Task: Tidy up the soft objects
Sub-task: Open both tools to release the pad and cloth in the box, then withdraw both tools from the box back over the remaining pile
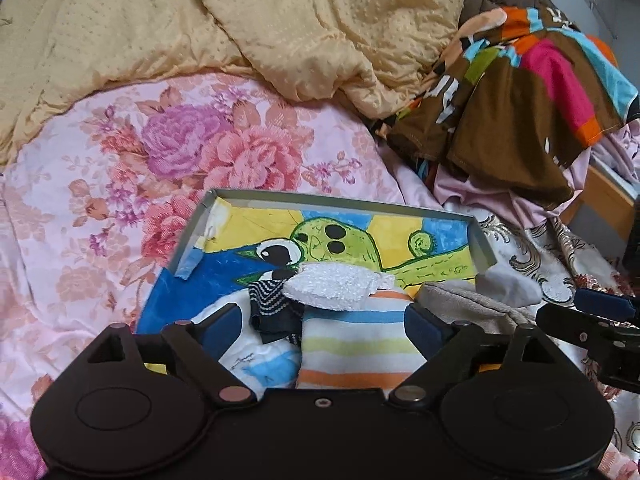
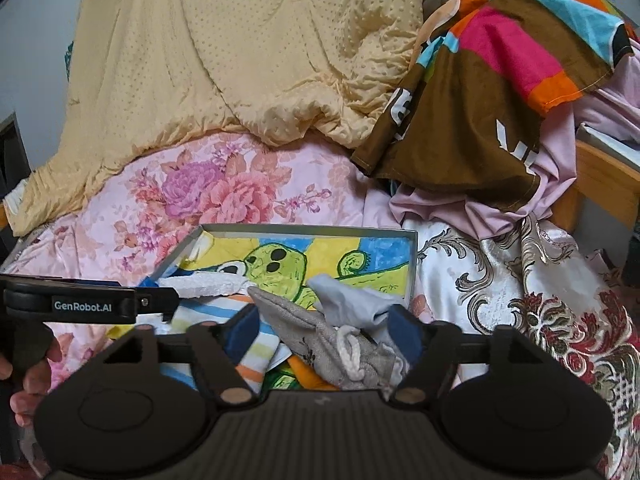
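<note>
A shallow tray (image 1: 332, 198) (image 2: 308, 229) with a painted green creature on its bottom lies on the bed. A striped cloth (image 1: 352, 344) (image 2: 256, 356), a white fluffy cloth (image 1: 336, 284) (image 2: 208, 284) and a dark zigzag cloth (image 1: 272, 308) rest in it. My left gripper (image 1: 322, 328) is open, with the striped cloth lying between its blue pads. A grey drawstring pouch (image 2: 320, 336) (image 1: 460, 300) and a light grey cloth (image 2: 352, 300) (image 1: 508, 284) lie at the tray's right side. My right gripper (image 2: 324, 332) is open around the pouch, its pads apart from it.
A yellow dotted blanket (image 1: 280, 20) is heaped at the back over a pink floral sheet (image 1: 180, 148). A brown multicoloured garment (image 1: 520, 92) tops a pile of clothes at the right, by a wooden bed frame (image 2: 600, 184). A hand (image 2: 28, 364) holds the left gripper.
</note>
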A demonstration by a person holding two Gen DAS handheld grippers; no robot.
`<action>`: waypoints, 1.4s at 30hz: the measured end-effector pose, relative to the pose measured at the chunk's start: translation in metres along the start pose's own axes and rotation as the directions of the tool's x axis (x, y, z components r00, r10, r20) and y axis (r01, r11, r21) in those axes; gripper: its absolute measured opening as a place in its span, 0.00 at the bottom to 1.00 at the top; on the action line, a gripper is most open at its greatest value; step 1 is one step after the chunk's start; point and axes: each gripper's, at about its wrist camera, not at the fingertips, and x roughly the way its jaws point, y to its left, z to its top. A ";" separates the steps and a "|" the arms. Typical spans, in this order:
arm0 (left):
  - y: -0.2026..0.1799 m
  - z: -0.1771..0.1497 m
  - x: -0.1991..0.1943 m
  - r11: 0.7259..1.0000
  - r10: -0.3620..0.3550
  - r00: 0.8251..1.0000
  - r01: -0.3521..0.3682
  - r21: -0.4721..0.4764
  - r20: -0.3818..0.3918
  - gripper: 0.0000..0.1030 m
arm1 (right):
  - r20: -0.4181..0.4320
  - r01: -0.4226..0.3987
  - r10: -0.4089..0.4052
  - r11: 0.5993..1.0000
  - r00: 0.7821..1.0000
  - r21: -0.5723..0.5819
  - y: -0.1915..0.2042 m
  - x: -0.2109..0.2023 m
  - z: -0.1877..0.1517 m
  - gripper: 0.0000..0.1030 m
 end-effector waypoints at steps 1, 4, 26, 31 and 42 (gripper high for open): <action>0.001 -0.001 -0.005 1.000 -0.001 1.000 0.001 -0.005 0.006 0.89 | 0.007 -0.007 0.007 1.000 1.000 0.001 0.000 -0.004 0.000 0.87; 0.003 -0.003 -0.022 1.000 0.012 0.999 -0.011 -0.027 0.033 0.97 | 0.030 -0.023 0.024 1.000 0.999 -0.004 0.001 -0.017 -0.002 0.92; -0.004 -0.065 -0.150 0.997 0.011 0.976 0.006 -0.075 0.220 0.99 | 0.155 -0.015 0.011 0.999 0.988 0.030 0.042 -0.138 -0.032 1.00; -0.001 -0.093 -0.178 0.995 0.023 0.973 0.000 -0.100 0.229 0.99 | 0.169 -0.014 0.008 0.999 0.986 0.033 0.056 -0.164 -0.044 1.00; 0.019 -0.134 -0.221 0.990 0.071 0.973 -0.042 -0.134 0.219 0.99 | 0.213 0.010 -0.008 1.000 0.977 -0.009 0.081 -0.198 -0.064 1.00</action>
